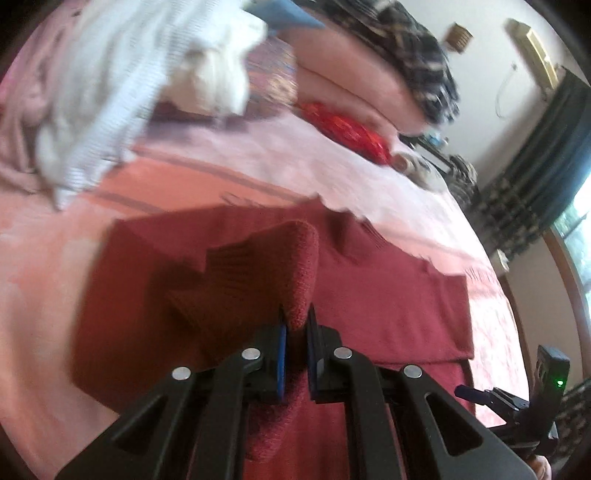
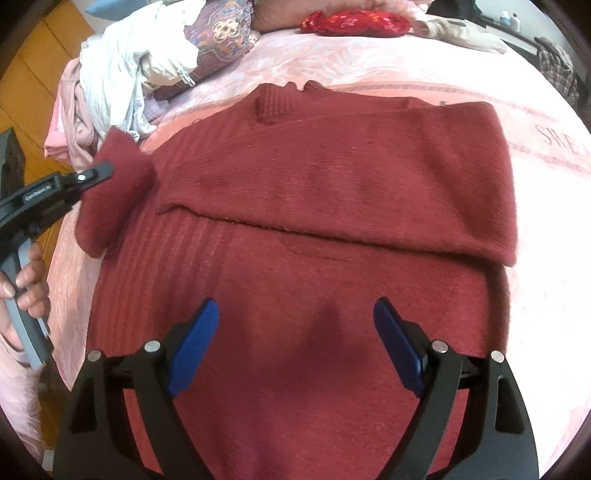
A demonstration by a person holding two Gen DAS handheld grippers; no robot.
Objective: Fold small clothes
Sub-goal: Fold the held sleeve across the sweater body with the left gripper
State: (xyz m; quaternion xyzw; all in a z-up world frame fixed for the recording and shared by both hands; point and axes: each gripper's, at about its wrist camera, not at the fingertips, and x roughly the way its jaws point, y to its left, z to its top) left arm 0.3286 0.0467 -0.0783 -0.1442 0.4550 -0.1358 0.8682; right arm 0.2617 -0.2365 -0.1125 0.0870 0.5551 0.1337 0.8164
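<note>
A dark red knit sweater (image 2: 314,184) lies flat on a pink bedspread (image 2: 535,221), its right sleeve folded across the chest. My left gripper (image 1: 296,325) is shut on the sweater's left sleeve (image 1: 280,266) and holds it lifted; it also shows in the right wrist view (image 2: 107,171) at the left, gripping the sleeve cuff (image 2: 118,184). My right gripper (image 2: 295,332) is open and empty, hovering over the sweater's lower body. It shows at the lower right edge of the left wrist view (image 1: 480,397).
A heap of white and pink clothes (image 2: 122,81) lies at the bed's far left, beside a patterned cushion (image 2: 221,33). A red embroidered pillow (image 2: 354,22) sits at the head of the bed. A dark plaid garment (image 1: 417,55) lies on pink bedding.
</note>
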